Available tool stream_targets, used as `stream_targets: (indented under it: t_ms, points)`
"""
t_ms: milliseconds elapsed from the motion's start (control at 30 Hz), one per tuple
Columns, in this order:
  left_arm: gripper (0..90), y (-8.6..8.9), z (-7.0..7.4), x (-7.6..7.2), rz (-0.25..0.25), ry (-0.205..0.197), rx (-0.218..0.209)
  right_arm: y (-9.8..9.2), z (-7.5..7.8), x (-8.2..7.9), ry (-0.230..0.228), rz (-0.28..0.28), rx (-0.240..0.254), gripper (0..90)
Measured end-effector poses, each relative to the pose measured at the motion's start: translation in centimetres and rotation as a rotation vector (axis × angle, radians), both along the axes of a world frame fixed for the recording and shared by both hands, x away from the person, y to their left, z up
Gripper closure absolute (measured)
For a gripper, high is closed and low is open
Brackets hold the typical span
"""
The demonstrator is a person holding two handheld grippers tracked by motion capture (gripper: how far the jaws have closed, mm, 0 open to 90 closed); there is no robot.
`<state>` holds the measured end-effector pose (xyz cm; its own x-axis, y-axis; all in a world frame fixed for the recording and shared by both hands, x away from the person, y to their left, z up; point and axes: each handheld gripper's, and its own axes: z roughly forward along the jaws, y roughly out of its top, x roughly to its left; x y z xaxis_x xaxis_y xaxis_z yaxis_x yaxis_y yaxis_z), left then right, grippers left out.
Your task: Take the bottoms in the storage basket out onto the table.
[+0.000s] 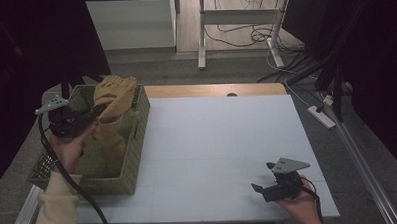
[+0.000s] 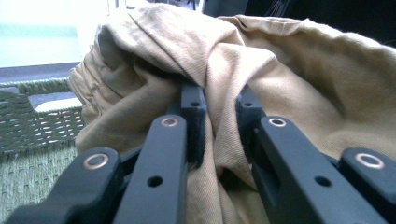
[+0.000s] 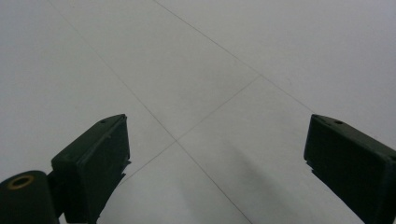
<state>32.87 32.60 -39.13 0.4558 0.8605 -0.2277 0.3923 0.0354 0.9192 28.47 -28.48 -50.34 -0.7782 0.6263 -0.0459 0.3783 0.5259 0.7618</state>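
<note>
The tan garment [image 1: 115, 102] is bunched and lifted above the far end of the woven green basket [image 1: 135, 144], part of it trailing down inside, and my left hand-held gripper [image 1: 94, 113] has a fold of it pinched tight between its jaws; in the left gripper view I see the cloth [image 2: 219, 93] squeezed in the narrow gap and spilling over both sides. I judge the job as about a third along: the grip is made and the lift is under way, but the fabric is not yet clear of the basket wall, and carrying it over to the tabletop [image 1: 222, 141] and laying it out is all left to do. My right hand-held gripper [image 1: 264, 185] hovers low near the front right corner, jaws spread wide with nothing between them, only the bare white surface [image 3: 196, 93] with its faint seams beneath. That white surface covers most of a wooden top, and the basket sits at its left edge. Beyond the far edge I see grey floor, white table legs, loose cables and a power strip, with dark curtains on both sides.
</note>
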Motion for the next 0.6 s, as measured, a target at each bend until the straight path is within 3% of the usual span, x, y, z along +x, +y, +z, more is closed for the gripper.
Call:
stream_targets:
  t_ms: [600]
  points:
    - [78.3,-0.25,0.87,-0.62,-0.016,-0.036,-0.028,-0.05,0.01,0.02,-0.002,-0.003,-0.004,6.8]
